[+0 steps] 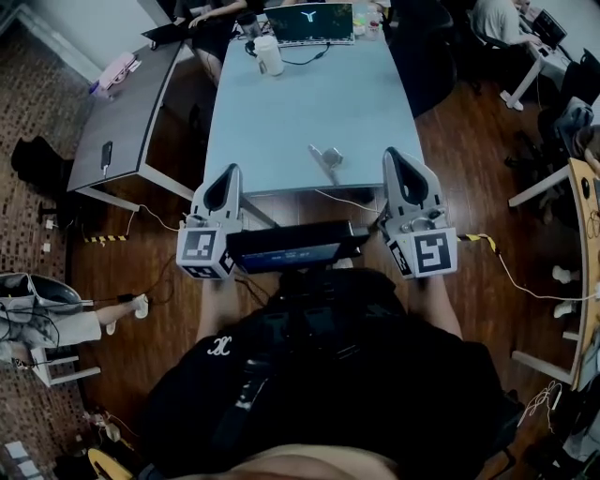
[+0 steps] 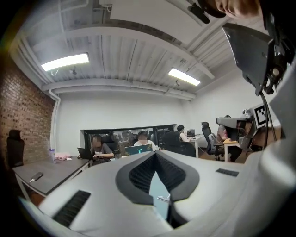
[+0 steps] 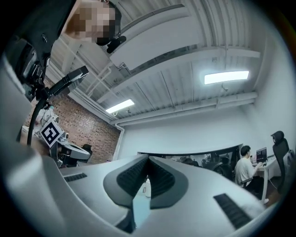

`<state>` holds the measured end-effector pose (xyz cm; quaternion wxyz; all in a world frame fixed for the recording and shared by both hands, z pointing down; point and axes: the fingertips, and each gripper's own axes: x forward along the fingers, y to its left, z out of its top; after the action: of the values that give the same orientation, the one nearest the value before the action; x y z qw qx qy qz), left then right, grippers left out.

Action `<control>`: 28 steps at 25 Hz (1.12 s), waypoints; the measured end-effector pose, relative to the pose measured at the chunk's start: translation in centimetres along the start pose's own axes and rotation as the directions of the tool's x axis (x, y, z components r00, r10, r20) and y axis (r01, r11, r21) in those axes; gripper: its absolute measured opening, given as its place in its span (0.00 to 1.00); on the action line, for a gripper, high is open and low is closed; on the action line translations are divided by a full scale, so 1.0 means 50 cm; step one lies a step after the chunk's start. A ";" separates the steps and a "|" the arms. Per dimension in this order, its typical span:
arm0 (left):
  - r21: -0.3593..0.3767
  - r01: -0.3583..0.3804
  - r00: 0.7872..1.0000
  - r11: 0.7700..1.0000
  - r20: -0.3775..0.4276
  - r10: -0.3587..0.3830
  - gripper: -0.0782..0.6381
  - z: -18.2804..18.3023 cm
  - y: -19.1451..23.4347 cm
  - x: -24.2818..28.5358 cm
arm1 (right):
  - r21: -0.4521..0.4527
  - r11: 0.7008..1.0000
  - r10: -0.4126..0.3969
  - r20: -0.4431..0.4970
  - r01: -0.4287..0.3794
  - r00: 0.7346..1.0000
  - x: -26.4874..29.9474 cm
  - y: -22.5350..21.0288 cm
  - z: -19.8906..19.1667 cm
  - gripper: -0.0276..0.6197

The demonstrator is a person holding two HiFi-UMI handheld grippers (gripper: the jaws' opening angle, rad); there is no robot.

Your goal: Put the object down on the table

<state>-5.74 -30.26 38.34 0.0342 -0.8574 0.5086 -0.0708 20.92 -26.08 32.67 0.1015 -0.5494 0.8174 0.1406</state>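
Note:
A small silvery object (image 1: 328, 157) lies on the pale blue table (image 1: 309, 103), close to its front edge and between my two grippers. My left gripper (image 1: 227, 174) hangs over the front left edge, shut and empty. My right gripper (image 1: 402, 156) is level with it at the front right, also shut with nothing held. In the left gripper view the jaws (image 2: 155, 155) meet at the tips, and a sliver of the object (image 2: 163, 199) shows through the gap below them. The right gripper view shows its jaws (image 3: 148, 160) closed, pointing over the table.
A white mug (image 1: 268, 56) and an open laptop (image 1: 310, 23) stand at the table's far end, where people sit. A dark grey desk (image 1: 131, 112) with a phone (image 1: 106, 155) lies to the left. Office chairs and desks stand at the right.

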 end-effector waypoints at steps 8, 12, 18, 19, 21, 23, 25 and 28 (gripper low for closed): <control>0.047 -0.033 0.999 0.998 0.028 0.032 0.10 -0.065 -0.051 -0.369 | 0.096 0.995 -0.017 0.011 0.016 1.000 -0.266 0.220 0.072 0.00; 0.043 -0.043 0.999 0.998 0.006 0.043 0.10 -0.078 -0.056 -0.556 | 0.116 0.993 -0.029 -0.036 0.033 0.999 -0.383 0.346 0.115 0.00; 0.017 -0.043 0.999 0.999 0.015 0.042 0.10 -0.057 -0.064 -0.725 | 0.114 0.988 -0.097 -0.050 0.102 0.994 -0.520 0.434 0.208 0.01; 0.023 -0.037 0.999 0.999 0.020 0.037 0.10 -0.049 -0.072 -0.743 | 0.102 0.989 -0.104 -0.048 0.108 0.993 -0.537 0.441 0.221 0.01; 0.022 -0.026 0.999 0.999 0.030 0.026 0.10 -0.038 -0.091 -0.768 | 0.073 0.990 -0.116 -0.043 0.119 0.992 -0.563 0.446 0.242 0.01; 0.007 -0.020 0.999 1.000 0.025 0.020 0.10 -0.042 -0.104 -0.782 | 0.069 0.989 -0.130 -0.044 0.133 0.991 -0.583 0.444 0.253 0.01; 0.009 -0.012 1.000 1.000 0.018 0.011 0.10 -0.048 -0.118 -0.787 | 0.072 0.986 -0.145 -0.049 0.148 0.988 -0.604 0.442 0.257 0.01; 0.018 0.000 1.000 1.000 0.011 -0.001 0.10 -0.047 -0.143 -0.790 | 0.090 0.980 -0.171 -0.051 0.175 0.984 -0.633 0.431 0.263 0.01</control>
<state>-18.56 7.85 38.18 0.0447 -0.8576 0.5075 -0.0706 13.00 13.61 33.00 0.1212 -0.6161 0.7741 0.0807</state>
